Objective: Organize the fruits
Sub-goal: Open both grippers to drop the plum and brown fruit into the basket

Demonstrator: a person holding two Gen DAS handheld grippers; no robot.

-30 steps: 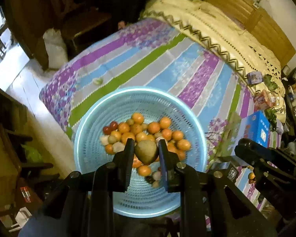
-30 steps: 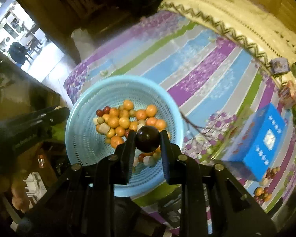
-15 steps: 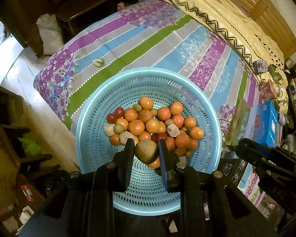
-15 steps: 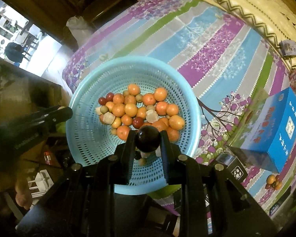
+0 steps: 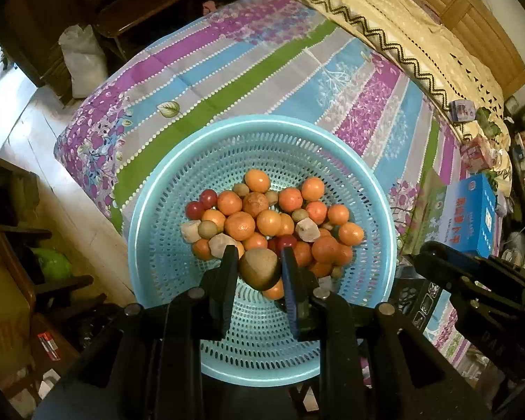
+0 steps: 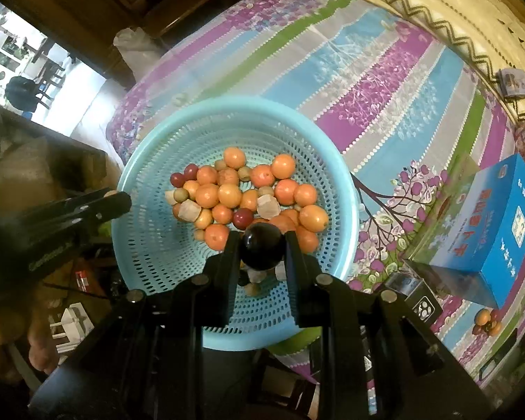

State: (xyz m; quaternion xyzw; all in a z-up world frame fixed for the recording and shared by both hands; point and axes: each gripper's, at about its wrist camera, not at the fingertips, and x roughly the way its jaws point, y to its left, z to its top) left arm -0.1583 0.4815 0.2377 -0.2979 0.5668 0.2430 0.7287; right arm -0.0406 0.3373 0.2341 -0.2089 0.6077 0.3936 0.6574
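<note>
Left wrist view: we hold our left gripper over a pale blue perforated basket, its fingers clamped on a brownish-green round fruit. From the right wrist view, our right gripper grips a dark, glossy round fruit above the same basket, which sits on a striped floral bedspread. Oranges, small red fruits and pale chunks fill the basket's floor. A blue box lies just beside the basket.
</note>
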